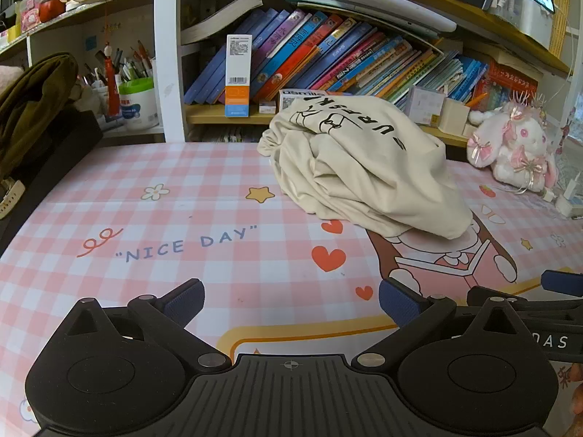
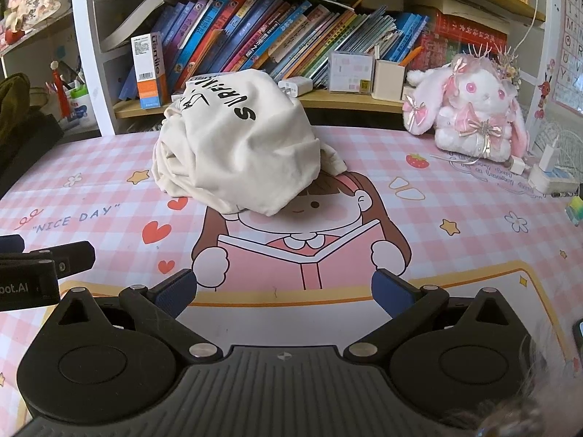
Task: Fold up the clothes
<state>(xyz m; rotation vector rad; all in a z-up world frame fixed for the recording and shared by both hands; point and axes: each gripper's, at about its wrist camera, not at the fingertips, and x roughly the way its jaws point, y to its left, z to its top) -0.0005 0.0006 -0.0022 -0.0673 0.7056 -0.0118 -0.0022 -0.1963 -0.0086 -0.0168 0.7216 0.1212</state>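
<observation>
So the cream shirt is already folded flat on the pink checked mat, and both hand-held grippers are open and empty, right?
Not quite. The cream shirt lies in a crumpled heap, not folded flat, as the right wrist view shows. The rest holds: it sits on the pink checked mat, and the left hand-held gripper and right hand-held gripper are open and empty.

**Desk and shelf clutter**

A pink checked mat [image 2: 455, 196] printed with "NICE DAY", hearts, stars and a reading girl covers the desk. Behind it, leaning books [image 2: 255, 32] fill a shelf [image 2: 346, 100], with an upright orange-and-white box [image 2: 149, 71] at their left end. A white-and-pink plush rabbit [image 2: 470, 109] sits at the right, beside a white charger [image 2: 548, 167]. A green-lidded pen pot [image 1: 136, 98] stands far left.
</observation>
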